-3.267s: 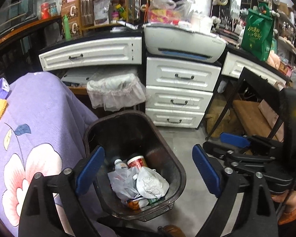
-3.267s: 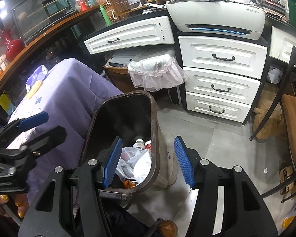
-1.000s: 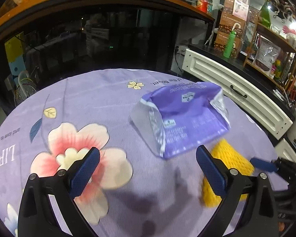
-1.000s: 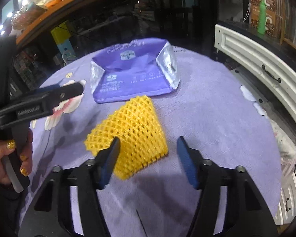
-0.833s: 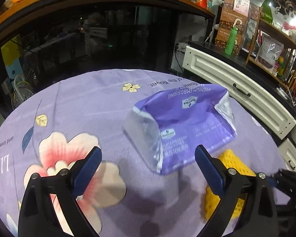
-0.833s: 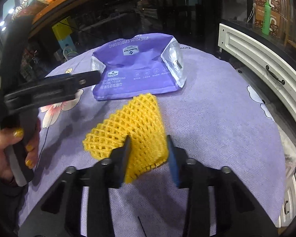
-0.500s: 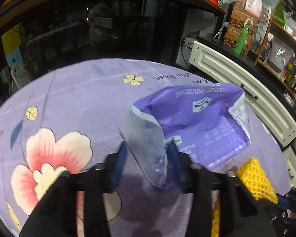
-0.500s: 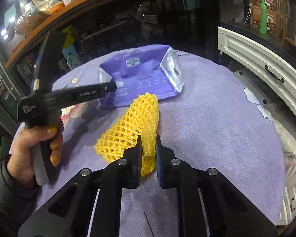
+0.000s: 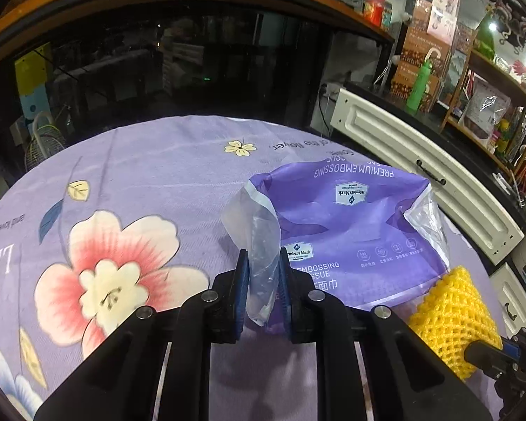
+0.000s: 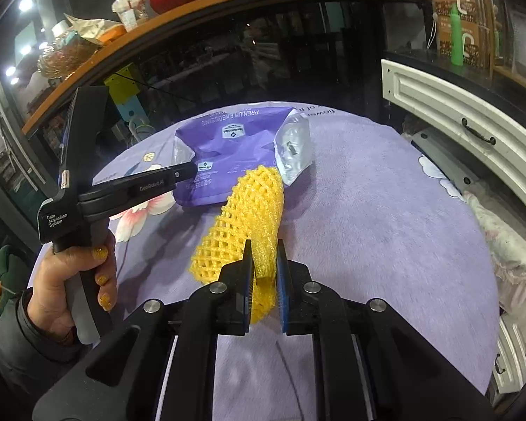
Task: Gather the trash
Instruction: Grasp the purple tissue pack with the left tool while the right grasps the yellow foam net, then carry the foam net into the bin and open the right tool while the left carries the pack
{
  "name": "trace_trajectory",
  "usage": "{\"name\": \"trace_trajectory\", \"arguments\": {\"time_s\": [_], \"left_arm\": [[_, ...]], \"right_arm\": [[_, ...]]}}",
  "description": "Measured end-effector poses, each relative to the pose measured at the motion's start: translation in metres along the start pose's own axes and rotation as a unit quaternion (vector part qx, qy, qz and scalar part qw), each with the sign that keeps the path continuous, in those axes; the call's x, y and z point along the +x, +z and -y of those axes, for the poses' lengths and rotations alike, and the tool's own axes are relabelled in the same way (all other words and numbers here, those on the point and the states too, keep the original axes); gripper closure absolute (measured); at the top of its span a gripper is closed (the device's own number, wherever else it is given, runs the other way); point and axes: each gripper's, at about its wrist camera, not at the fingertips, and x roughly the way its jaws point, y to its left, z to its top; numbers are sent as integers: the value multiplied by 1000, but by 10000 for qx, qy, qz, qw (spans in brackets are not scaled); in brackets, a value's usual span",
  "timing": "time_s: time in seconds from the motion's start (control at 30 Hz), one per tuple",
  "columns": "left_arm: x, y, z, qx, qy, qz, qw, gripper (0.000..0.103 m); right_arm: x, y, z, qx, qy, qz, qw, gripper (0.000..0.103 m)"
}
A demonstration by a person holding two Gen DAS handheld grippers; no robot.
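The purple tissue pack point(image 9: 347, 231) lies on the bench point(image 9: 150, 161), its long axis crosswise ahead; the left hand-held gripper point(image 9: 262, 280) is closing on its clear end flap. The right hand-held gripper point(image 10: 263, 273) pinches the yellow foam net point(image 10: 249, 210), which stretches away toward the pack.

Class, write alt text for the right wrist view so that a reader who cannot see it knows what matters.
The right gripper is shut on a yellow foam net lying on a purple flowered tablecloth. Behind it, the left gripper, held in a hand, reaches the end of a purple tissue pack, its jaws closing.
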Motion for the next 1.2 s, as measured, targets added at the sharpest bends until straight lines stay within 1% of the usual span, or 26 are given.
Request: {"name": "trace_trajectory", "arguments": {"time_s": [0.23, 0.43, 0.63, 0.83, 1.03, 1.2], "left_arm": [[-43, -20, 5, -52, -47, 268, 9996, 86], [-81, -47, 17, -5, -140, 435, 9990, 86], [-116, -82, 32, 47, -175, 579, 9982, 86], [-153, -111, 49, 78, -195, 777, 9968, 86], [-176, -127, 69, 173, -190, 967, 9950, 86], [-188, -144, 85, 160, -440, 939, 9945, 86]], "right_arm": [[-46, -21, -10, -168, -117, 237, 9995, 91], [-88, -49, -15, -234, -254, 415, 9985, 91], [-131, -84, -14, -172, -395, 568, 9975, 91], [-177, -125, -7, 4, -607, 727, 9955, 91], [-214, -165, 2, 200, -816, 820, 9931, 91], [-234, -199, 20, 548, -1000, 836, 9899, 91]]}}
